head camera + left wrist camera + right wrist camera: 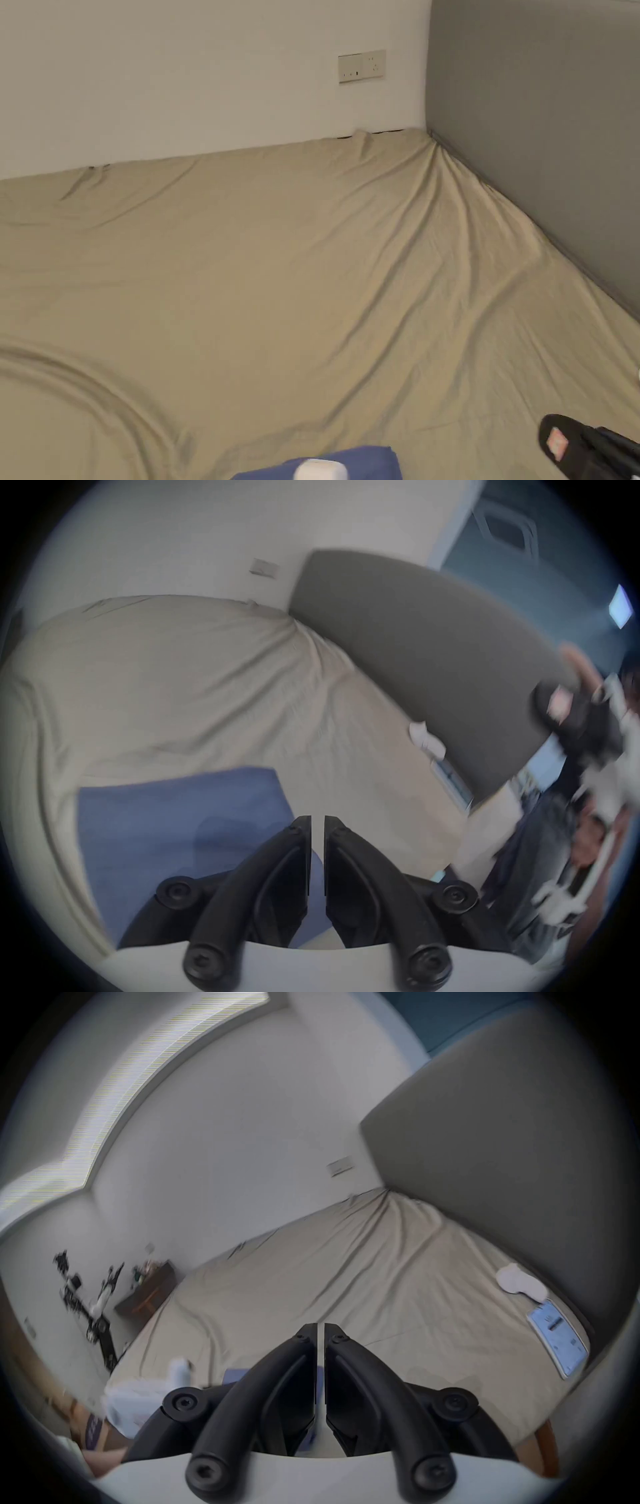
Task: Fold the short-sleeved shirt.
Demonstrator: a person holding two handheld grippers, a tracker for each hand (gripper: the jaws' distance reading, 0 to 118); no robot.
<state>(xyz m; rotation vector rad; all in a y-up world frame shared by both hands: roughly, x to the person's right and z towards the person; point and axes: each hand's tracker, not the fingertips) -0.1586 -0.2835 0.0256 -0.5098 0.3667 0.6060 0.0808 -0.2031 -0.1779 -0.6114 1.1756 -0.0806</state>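
Black jaws of the left tool stand nearly together with a thin gap, gripping nothing, above the near right part of the blue shirt, which lies folded flat on the beige bed sheet. At the bed's head rises a grey headboard. Blurred at the right of the left gripper view is the right tool, well apart from the shirt; its own view shows its jaws almost closed and empty. That view also shows a white cloth and a flat screen device by the headboard, and a small wooden side table.
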